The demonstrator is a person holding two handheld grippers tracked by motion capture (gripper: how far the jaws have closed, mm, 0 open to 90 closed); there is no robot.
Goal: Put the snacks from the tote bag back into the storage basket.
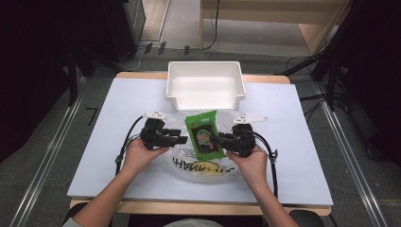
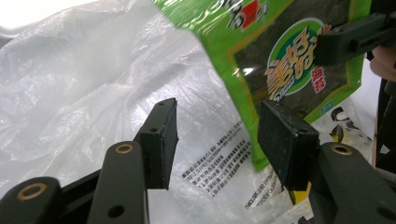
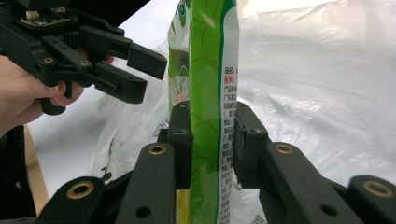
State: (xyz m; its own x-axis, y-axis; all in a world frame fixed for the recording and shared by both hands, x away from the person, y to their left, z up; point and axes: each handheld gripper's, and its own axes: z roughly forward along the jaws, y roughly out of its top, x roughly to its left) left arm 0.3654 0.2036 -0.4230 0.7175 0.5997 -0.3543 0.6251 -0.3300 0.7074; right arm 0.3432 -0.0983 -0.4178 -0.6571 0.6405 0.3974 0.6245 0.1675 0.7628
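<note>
Your right gripper (image 3: 212, 140) has its two jaws closed flat on the green snack packet (image 1: 204, 134), one pad on each face, near the packet's right-hand side edge as the high view shows it. The packet is held above the clear plastic bag (image 1: 198, 163), which lies crumpled on the white table cover (image 1: 293, 156) just in front of the white bin (image 1: 205, 85). Whether the packet's lower end touches the bag cannot be told.

Your left gripper (image 2: 217, 135) has its jaws spread wide, with nothing between them. In the left gripper view one pad sits just beside the packet's lower edge and the other hangs over the bag; neither presses on anything.

Handling notes, as judgements:

- The packet appears light and thin. It holds its shape from a single side grip, so expect some stiffness, probably from a flat inner tray or sheet.
- The glossy film is likely slippery. Keep the pads flat on both faces and close to an edge or seam, not on the middle of the printed panel.
- The contents may be brittle. Use no more closing force than the hold requires.
- The bag is soft, limp film with no shape of its own. It will slide and fold when touched.
- To take hold of the bag, pinch a single layer at its rim or at a raised fold. A grip on the flat middle will likely catch both layers together.
</note>
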